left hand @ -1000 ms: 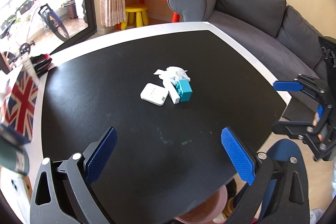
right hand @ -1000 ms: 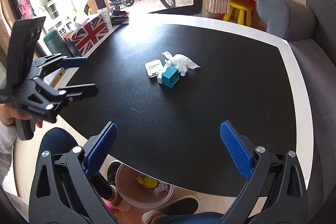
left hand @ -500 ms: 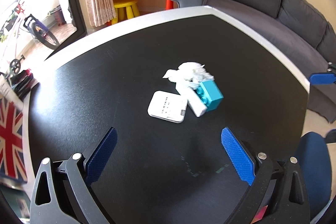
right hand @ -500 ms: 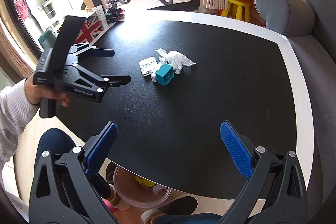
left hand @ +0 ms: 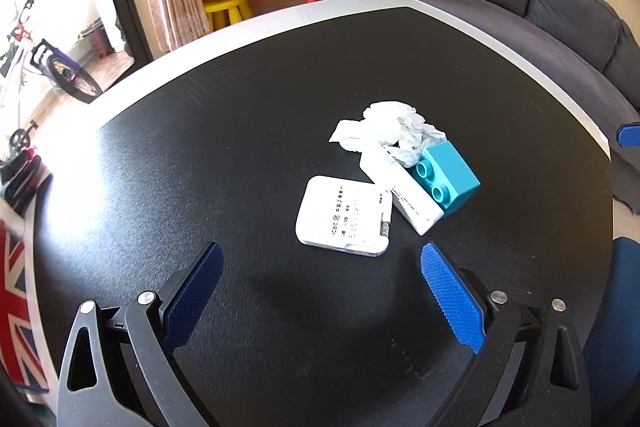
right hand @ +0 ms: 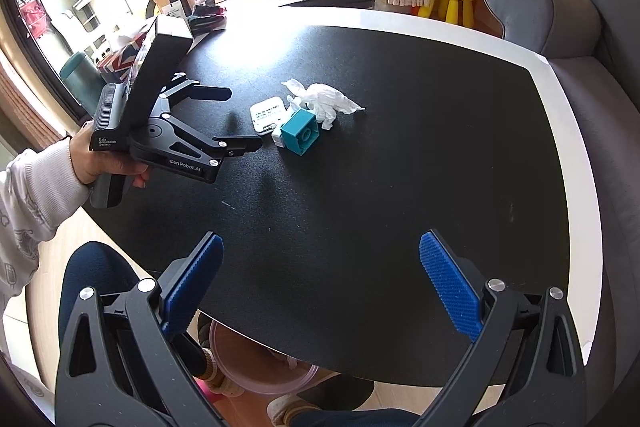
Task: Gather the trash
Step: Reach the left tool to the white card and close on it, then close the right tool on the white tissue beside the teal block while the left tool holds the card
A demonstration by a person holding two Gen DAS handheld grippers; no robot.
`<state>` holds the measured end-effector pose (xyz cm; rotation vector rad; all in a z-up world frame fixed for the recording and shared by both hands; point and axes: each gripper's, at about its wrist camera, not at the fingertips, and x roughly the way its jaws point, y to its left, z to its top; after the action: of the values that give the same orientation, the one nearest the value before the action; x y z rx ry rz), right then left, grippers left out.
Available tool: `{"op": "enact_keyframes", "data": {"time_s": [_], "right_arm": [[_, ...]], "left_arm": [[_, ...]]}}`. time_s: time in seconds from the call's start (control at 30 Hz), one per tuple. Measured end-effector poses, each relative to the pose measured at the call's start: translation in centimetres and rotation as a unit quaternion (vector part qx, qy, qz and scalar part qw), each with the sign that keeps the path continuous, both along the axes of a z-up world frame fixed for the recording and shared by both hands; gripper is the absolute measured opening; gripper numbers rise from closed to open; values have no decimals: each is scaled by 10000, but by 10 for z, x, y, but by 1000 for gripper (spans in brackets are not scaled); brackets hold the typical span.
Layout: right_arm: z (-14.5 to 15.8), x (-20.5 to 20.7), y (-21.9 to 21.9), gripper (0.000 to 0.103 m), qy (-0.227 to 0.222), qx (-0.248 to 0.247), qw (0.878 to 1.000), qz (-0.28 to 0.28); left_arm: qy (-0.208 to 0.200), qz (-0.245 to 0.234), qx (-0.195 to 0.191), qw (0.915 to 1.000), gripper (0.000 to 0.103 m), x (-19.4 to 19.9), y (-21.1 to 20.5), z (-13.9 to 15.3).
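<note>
A crumpled white tissue lies on the black table, touching a teal toy brick, a small white box and a flat white card-like case. My left gripper is open and empty, just short of the white case. In the right wrist view the same pile shows as tissue, brick and case, with the left gripper open beside it. My right gripper is open and empty over the table's near edge.
A pink bin stands on the floor under the near table edge, by the person's feet. A grey sofa runs along the right. A Union Jack box and a teal cup sit at the table's left side.
My left gripper has moved forward over the table toward the pile, which now looks much larger. My right gripper has stayed almost still. Both stay open.
</note>
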<state>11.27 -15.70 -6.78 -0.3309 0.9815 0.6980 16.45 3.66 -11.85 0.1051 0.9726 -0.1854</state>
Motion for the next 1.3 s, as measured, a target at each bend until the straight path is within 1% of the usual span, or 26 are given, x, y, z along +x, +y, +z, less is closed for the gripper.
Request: {"op": "enact_keyframes", "data": {"time_s": [0.07,0.13,0.37,0.5,0.57,0.67,0.8,1.0,1.3], "right_arm": [[-1,2,0,97,9,-8,10000,-18],[-2,2,-1,97,19,-13,10000,-23],[-4,5,-1,97,52,-23,10000,-32],[-6,6,0,97,73,-31,10000,-19],[-8,7,1,97,80,-34,10000,-15],[-8,8,2,97,81,-29,10000,-8],[-9,8,3,97,79,-20,10000,-3],[-8,12,8,97,34,7,10000,41],[-2,33,30,97,-105,16,9998,152]], "left_arm": [[-17,-7,20,10000,94,2,1,-2],[12,-22,9,10000,89,4,2,-5],[-162,-76,-7,9998,82,5,0,-3],[-235,-99,-32,9997,69,6,-3,-2],[-222,-108,-37,9997,65,7,-4,-1],[-217,-121,-32,9997,48,8,-4,0],[-155,-62,-47,9998,48,9,-3,1],[-73,173,-134,9997,48,7,3,8],[-58,477,-211,9986,48,-4,13,24]]}}
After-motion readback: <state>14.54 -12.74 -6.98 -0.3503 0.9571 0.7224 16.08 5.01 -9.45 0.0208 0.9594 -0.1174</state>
